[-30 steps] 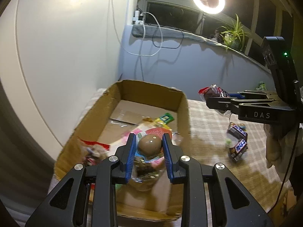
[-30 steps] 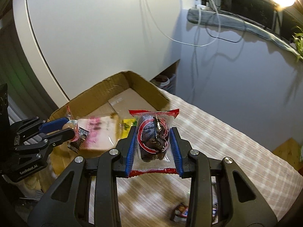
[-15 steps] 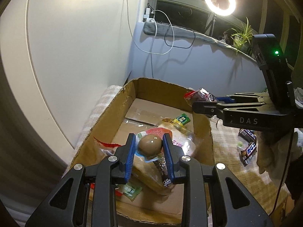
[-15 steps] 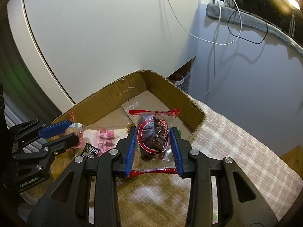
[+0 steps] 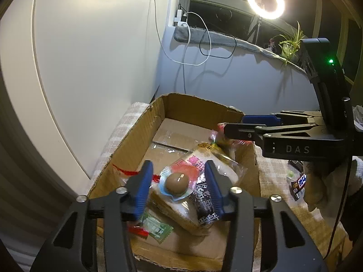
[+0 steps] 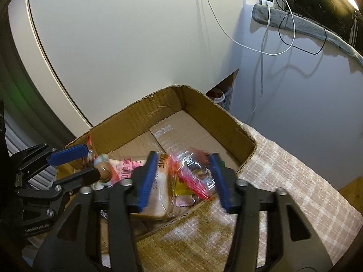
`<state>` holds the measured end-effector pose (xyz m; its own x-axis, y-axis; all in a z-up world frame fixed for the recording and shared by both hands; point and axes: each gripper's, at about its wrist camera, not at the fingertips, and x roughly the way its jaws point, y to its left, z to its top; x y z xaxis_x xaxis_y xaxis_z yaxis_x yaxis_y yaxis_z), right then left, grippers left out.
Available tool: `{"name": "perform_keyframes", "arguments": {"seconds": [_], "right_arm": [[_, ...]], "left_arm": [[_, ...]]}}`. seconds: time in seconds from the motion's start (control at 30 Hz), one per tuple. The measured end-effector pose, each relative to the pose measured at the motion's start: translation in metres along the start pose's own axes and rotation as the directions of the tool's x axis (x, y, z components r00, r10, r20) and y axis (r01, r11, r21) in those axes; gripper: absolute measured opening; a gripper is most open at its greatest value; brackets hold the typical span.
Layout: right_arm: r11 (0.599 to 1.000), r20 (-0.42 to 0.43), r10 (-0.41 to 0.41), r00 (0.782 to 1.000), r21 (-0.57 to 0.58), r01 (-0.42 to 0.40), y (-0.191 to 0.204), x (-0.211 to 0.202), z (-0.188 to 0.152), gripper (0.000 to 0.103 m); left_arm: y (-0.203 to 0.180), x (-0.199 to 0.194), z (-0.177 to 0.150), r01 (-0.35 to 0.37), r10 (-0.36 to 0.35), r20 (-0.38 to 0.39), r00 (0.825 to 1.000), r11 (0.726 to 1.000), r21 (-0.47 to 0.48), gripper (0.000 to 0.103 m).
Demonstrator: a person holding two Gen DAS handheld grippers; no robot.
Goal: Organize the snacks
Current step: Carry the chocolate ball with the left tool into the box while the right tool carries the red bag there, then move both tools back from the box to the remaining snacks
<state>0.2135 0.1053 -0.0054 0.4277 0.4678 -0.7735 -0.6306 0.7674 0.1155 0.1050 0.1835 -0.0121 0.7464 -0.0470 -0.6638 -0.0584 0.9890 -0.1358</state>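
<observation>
An open cardboard box (image 5: 199, 111) (image 6: 158, 113) sits on a checked tablecloth and holds several snack packs, among them a bread pack (image 5: 217, 165). My left gripper (image 5: 178, 183) is open over the box; a packed brown egg (image 5: 176, 183) lies between its spread fingers, on the bread pack. In the right wrist view the egg (image 6: 104, 168) shows beside the left gripper's lower finger. My right gripper (image 6: 183, 176) is open over the box's right wall; a red-edged clear snack bag (image 6: 192, 174) lies blurred between its fingers, falling or just dropped.
Chocolate bars (image 5: 299, 183) lie on the tablecloth (image 6: 283, 176) right of the box. A white wall stands close behind the box, with cables hanging from a sill. A ring light (image 5: 265, 1) and a plant (image 5: 290, 43) are at the back right.
Both grippers have opened over the box. The left one let go of the egg pack and the right one let go of the red-edged bag. Both moved closer over the box.
</observation>
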Motion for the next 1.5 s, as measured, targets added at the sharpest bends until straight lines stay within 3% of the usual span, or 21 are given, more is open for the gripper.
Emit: {"name": "perform_keyframes", "arguments": {"seconds": [0.23,0.4,0.53,0.7,0.83,1.23,1.5], "right_arm": [[1.000,0.020,-0.015,1.000,-0.006,0.015,0.000,-0.008,0.000,0.071],[1.000,0.036,-0.025,0.999,-0.004,0.025,-0.002,-0.018,-0.001,0.073],[0.999,0.051,-0.040,0.998,0.005,0.040,-0.008,-0.030,-0.005,0.084],[0.998,0.066,-0.059,0.996,0.026,0.057,-0.022,-0.047,-0.012,0.086],[0.996,0.074,-0.084,0.994,0.038,0.081,-0.036,-0.061,-0.021,0.094],[0.981,0.091,-0.160,0.983,0.123,0.148,-0.098,-0.113,-0.062,0.094],[0.965,0.057,-0.197,0.979,0.185,0.183,-0.145,-0.132,-0.094,0.094]], "left_arm": [[-0.007,-0.004,0.001,-0.012,0.012,0.012,1.000,1.000,0.017,0.061],[-0.015,-0.011,0.002,-0.013,0.013,0.023,1.000,0.999,0.031,0.065],[-0.025,-0.015,0.003,-0.017,0.015,0.030,0.999,0.999,0.047,0.075],[-0.041,-0.019,0.003,-0.011,0.009,0.031,0.999,0.997,0.072,0.081],[-0.055,-0.019,0.002,-0.003,0.001,0.024,1.000,0.996,0.088,0.082],[-0.111,-0.017,-0.005,0.070,-0.072,0.006,0.997,0.986,0.149,0.082],[-0.145,-0.006,-0.015,0.131,-0.127,-0.034,0.991,0.973,0.189,0.082]]}}
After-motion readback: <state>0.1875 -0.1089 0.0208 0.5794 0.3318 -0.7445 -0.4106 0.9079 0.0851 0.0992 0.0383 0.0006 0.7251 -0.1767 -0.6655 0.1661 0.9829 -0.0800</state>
